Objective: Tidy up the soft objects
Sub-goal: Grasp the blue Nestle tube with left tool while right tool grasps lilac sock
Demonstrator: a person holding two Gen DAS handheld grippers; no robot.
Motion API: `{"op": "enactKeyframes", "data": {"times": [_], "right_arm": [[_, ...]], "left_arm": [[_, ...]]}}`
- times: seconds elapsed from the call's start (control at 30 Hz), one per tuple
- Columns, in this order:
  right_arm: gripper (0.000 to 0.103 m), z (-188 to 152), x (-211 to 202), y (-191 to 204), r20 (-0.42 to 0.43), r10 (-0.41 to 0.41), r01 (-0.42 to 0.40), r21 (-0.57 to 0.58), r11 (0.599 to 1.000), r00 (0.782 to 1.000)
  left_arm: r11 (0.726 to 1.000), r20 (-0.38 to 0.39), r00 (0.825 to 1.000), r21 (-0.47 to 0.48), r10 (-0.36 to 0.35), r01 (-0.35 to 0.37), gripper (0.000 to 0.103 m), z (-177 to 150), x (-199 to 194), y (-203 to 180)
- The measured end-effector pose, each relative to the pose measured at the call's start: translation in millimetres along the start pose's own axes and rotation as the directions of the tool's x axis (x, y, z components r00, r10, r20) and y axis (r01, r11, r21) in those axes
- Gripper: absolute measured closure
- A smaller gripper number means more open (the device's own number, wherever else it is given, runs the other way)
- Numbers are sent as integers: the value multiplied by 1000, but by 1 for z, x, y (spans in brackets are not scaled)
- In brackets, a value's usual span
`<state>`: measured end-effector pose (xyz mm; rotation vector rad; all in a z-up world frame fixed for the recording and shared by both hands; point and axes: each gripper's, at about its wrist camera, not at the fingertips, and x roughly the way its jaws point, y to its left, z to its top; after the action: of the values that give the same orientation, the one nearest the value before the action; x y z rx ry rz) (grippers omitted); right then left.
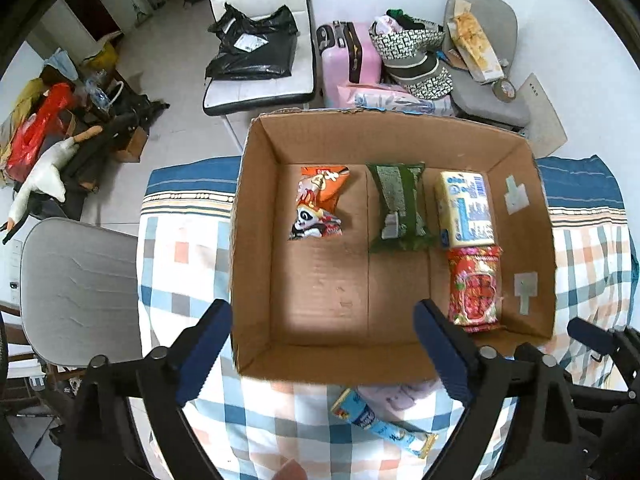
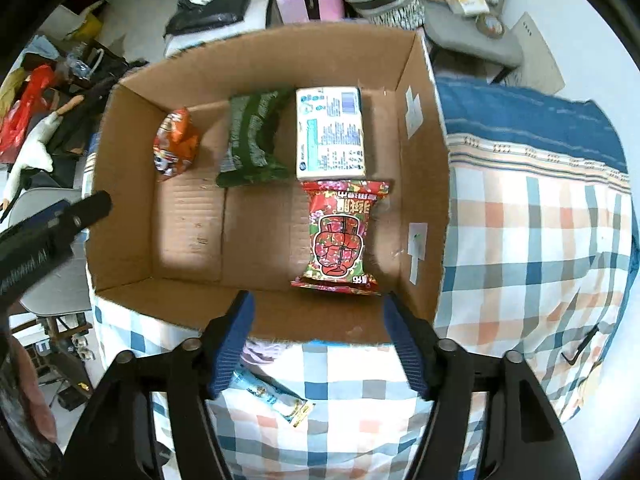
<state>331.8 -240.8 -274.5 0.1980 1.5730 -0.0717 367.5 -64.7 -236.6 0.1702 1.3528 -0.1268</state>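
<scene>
An open cardboard box [image 1: 256,264] [image 2: 120,184] stands on the checked cloth. Inside lie an orange snack bag [image 1: 318,204] [image 2: 176,146], a green packet [image 1: 400,206] [image 2: 254,138], a white and blue pack [image 1: 466,208] [image 2: 330,132] and a red packet [image 1: 474,288] [image 2: 340,236]. A light blue packet [image 1: 382,426] [image 2: 272,394] and a pale pink soft item [image 1: 394,394] [image 2: 260,350] lie on the cloth in front of the box. My left gripper [image 1: 322,354] is open and empty above the box's near wall. My right gripper [image 2: 320,340] is open and empty over the near wall too.
The checked cloth [image 1: 184,264] [image 2: 532,240] covers the table. A grey chair [image 1: 76,292] stands left. Behind are a white chair [image 1: 260,92] with a black bag [image 1: 252,46], a pink suitcase [image 1: 350,60] and a grey chair [image 1: 488,92] with clutter.
</scene>
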Motion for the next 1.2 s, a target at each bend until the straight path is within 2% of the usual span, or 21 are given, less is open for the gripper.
{"op": "enactKeyframes", "data": {"times": [0.1,0.13,0.23,0.27,0.43,0.57,0.67,0.8,0.97,1.03,1.13,1.2], "right_arm": [[27,-10,-4,3,43,-8,9,-13,1000,999],[24,-13,-9,4,59,-10,11,-16,1000,998],[6,-23,-21,7,111,-17,20,-19,1000,994],[4,-26,-25,7,125,-21,24,-18,1000,992],[0,-39,-43,4,173,-16,19,-19,1000,985],[0,-53,-55,0,205,-6,12,-26,1000,979],[0,-68,-56,-9,203,14,-11,-20,1000,979],[0,-93,-43,-27,175,38,-39,0,999,984],[0,-123,-6,-52,112,34,-37,29,999,993],[0,-132,10,-61,78,43,-47,47,998,996],[0,-141,32,-75,51,57,-60,73,996,997],[0,-144,41,-81,48,80,-84,78,993,996]], "left_arm": [[1000,27,1000,-16,-3,3,9,-11,-13,0],[1000,40,999,-26,-9,10,9,-15,-18,1],[998,69,997,-56,-21,25,9,-24,-31,4],[997,79,996,-69,-26,32,9,-28,-36,6],[992,143,989,-120,-22,39,9,-49,-61,8],[983,138,990,-175,-38,62,9,-76,-64,10],[970,79,994,-225,-75,91,9,-105,-46,7],[959,-59,993,-270,-106,86,9,-139,6,-6],[946,-224,958,-308,-180,106,9,-174,84,-36],[942,-262,946,-320,-191,102,10,-182,110,-46],[942,-304,932,-322,-198,95,20,-190,137,-57],[946,-317,930,-313,-187,84,40,-193,149,-62]]}}
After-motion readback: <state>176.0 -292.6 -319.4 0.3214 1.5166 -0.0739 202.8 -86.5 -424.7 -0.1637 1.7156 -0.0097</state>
